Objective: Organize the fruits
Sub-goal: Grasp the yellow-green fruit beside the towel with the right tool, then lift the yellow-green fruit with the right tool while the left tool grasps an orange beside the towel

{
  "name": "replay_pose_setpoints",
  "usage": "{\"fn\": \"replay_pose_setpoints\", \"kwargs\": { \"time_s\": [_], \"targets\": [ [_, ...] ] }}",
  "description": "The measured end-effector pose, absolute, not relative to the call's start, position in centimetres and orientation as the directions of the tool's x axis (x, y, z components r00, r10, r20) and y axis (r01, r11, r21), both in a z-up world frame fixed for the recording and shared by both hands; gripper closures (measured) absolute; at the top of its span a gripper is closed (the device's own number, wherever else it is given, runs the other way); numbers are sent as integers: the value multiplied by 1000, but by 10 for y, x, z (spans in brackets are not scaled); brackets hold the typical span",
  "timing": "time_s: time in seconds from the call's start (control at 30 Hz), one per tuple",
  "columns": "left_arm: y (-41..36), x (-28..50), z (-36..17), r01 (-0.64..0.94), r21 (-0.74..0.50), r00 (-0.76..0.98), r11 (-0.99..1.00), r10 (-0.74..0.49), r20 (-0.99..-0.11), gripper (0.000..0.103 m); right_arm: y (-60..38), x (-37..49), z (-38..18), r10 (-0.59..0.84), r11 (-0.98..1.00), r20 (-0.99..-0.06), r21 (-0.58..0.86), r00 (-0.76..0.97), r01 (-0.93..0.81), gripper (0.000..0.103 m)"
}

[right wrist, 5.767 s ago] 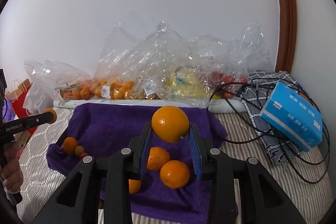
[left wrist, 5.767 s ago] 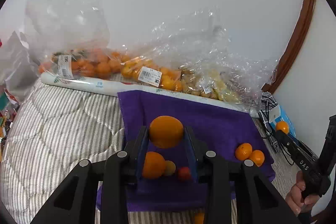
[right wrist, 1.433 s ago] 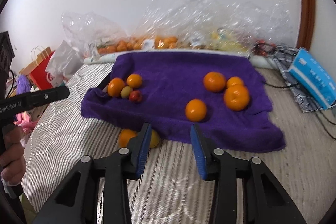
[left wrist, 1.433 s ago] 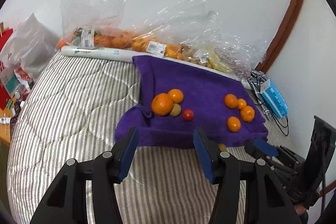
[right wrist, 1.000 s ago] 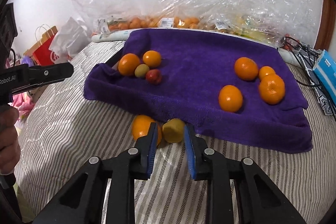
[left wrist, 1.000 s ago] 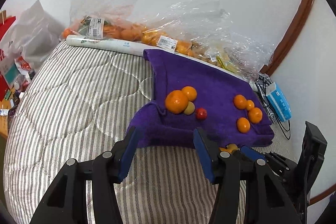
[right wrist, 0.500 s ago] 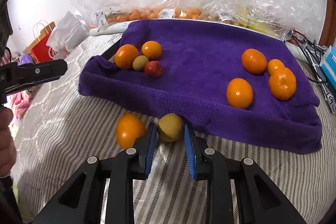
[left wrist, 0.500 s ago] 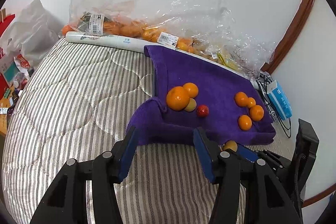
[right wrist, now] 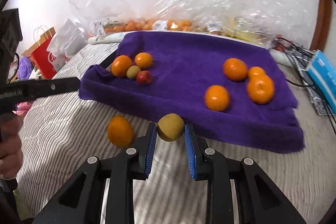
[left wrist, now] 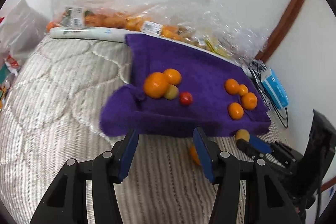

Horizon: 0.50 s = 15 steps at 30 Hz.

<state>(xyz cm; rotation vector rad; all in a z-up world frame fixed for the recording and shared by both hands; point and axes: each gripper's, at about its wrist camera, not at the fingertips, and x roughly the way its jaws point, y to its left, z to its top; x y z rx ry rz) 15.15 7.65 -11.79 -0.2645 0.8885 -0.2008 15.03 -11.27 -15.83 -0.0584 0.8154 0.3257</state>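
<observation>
A purple towel (right wrist: 189, 51) lies on the striped bed. On its left sit two oranges (right wrist: 121, 65), a small yellow-green fruit (right wrist: 133, 71) and a small red fruit (right wrist: 144, 77). On its right sit several oranges (right wrist: 235, 69). My right gripper (right wrist: 170, 129) is shut on a yellow fruit (right wrist: 170, 127) just in front of the towel's near edge. A loose orange (right wrist: 120, 130) lies on the bed to its left. My left gripper (left wrist: 163, 135) is open and empty, above the bed before the towel (left wrist: 189, 68). The right gripper with the yellow fruit (left wrist: 242, 135) shows at its right.
Clear plastic bags of oranges and other fruit (right wrist: 159, 24) line the wall behind the towel. A blue box (right wrist: 323, 72) and black cables (right wrist: 298, 49) lie at the right. A red paper bag (right wrist: 44, 51) stands left of the bed. The striped quilt (left wrist: 58, 81) stretches to the left.
My right gripper has closed on the yellow fruit and lifted it slightly off the bed. The left gripper has stayed open and shifted a little closer to the towel.
</observation>
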Motion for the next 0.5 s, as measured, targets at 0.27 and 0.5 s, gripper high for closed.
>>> {"fn": "replay_pose_setpoints", "kwargs": {
  "time_s": [0.27, 0.5],
  "targets": [
    [31, 151, -134, 126, -290, 559, 949, -309, -769, 51, -158, 134, -149, 201, 971, -708, 51, 677, -236, 76],
    [8, 151, -148, 136, -274, 521, 952, -304, -798, 52, -189, 122, -146, 166, 982, -701, 50, 694, -184, 76]
  ]
}}
